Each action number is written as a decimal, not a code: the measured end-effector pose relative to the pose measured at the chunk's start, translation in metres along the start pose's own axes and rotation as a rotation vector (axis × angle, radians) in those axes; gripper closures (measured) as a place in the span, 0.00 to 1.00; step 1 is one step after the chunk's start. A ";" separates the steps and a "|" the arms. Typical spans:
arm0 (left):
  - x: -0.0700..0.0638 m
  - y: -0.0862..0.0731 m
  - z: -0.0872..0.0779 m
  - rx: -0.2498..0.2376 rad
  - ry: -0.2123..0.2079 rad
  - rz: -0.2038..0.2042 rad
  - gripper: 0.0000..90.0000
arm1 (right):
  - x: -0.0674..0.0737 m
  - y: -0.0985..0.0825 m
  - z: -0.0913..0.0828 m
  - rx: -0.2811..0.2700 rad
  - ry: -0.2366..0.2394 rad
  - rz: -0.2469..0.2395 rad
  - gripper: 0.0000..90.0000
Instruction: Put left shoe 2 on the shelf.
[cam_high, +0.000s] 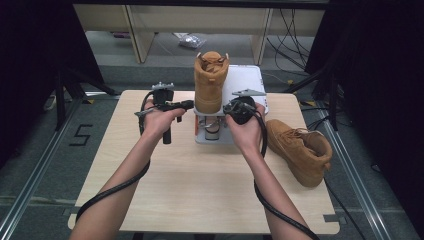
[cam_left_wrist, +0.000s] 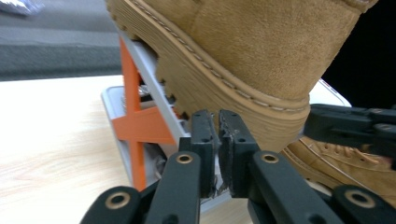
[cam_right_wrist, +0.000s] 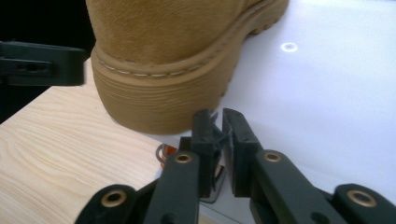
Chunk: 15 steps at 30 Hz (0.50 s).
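While the boot (cam_high: 210, 80) sits on its stand (cam_high: 212, 131) near the table's (cam_high: 200, 185) far edge, left gripper (cam_left_wrist: 218, 122) and right gripper (cam_right_wrist: 218, 122) flank it, fingers narrow, holding nothing.

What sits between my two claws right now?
High view: the grey stand carrying the upright boot lies between left claw and right claw.

Tan suede boot (cam_high: 211, 80) on grey metal stand with orange braces (cam_high: 214, 131) blocks table's far centre. Left gripper (cam_high: 188, 104) just left of stand, right gripper (cam_high: 231, 107) just right; no passage between them. Second tan boot (cam_high: 299, 149) lying right of stand obstructs that side. Pale wooden table (cam_high: 190, 185) open near of stand and left of it.
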<state>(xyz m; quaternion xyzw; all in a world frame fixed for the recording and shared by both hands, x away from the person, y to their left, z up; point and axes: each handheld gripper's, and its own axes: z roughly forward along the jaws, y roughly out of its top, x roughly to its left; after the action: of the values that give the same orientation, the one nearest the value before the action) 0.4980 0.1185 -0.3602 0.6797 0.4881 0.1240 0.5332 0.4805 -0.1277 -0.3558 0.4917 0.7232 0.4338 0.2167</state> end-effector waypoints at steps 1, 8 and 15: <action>0.000 0.000 0.000 0.000 0.000 0.000 0.91 | 0.000 0.000 0.000 0.000 0.000 0.000 0.92; 0.009 -0.012 -0.026 -0.047 0.035 0.045 0.80 | -0.019 -0.011 -0.027 -0.026 -0.044 -0.001 0.83; 0.015 -0.024 -0.041 -0.061 0.041 0.075 0.70 | -0.031 -0.022 -0.041 -0.023 -0.072 0.005 0.79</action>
<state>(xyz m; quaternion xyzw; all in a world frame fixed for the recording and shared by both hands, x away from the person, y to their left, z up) 0.4644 0.1544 -0.3693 0.6784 0.4690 0.1724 0.5385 0.4516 -0.1753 -0.3563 0.5061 0.7089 0.4246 0.2470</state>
